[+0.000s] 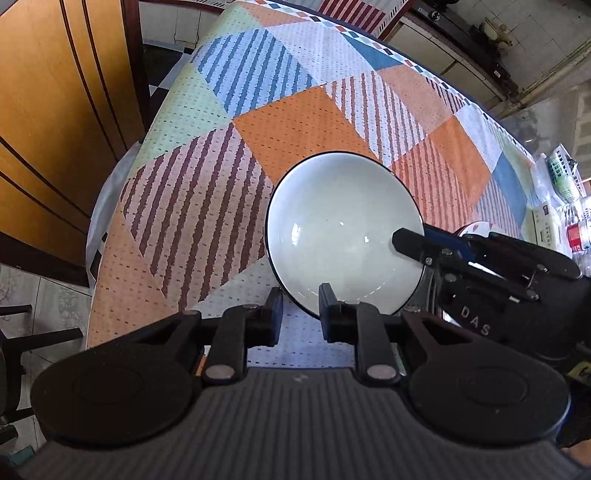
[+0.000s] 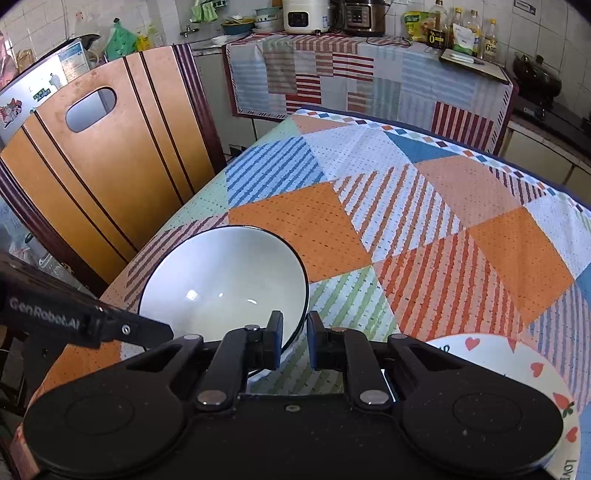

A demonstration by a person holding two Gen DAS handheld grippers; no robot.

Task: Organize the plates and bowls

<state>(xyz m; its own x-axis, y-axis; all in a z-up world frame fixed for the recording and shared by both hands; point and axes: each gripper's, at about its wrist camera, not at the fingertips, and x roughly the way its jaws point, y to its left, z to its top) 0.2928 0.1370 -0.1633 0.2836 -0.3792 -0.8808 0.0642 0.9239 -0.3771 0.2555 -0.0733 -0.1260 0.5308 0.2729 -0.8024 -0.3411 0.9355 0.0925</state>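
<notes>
A white bowl [image 1: 343, 236] [image 2: 221, 284] with a thin dark rim sits tilted over the patchwork tablecloth [image 1: 295, 110], held from two sides. My left gripper [image 1: 301, 314] is shut on the bowl's near rim, one pad inside and one outside. My right gripper [image 2: 295, 332] is shut on the rim at the bowl's right side. In the left wrist view it comes in from the right [image 1: 421, 236]. In the right wrist view a left finger [image 2: 155, 328] reaches in from the left edge.
A white plate with red hearts [image 2: 517, 369] [image 1: 476, 225] lies on the table just right of the bowl. A wooden chair [image 2: 110, 166] stands at the table's left edge. A kitchen counter with cookers and bottles [image 2: 332, 18] runs behind the table.
</notes>
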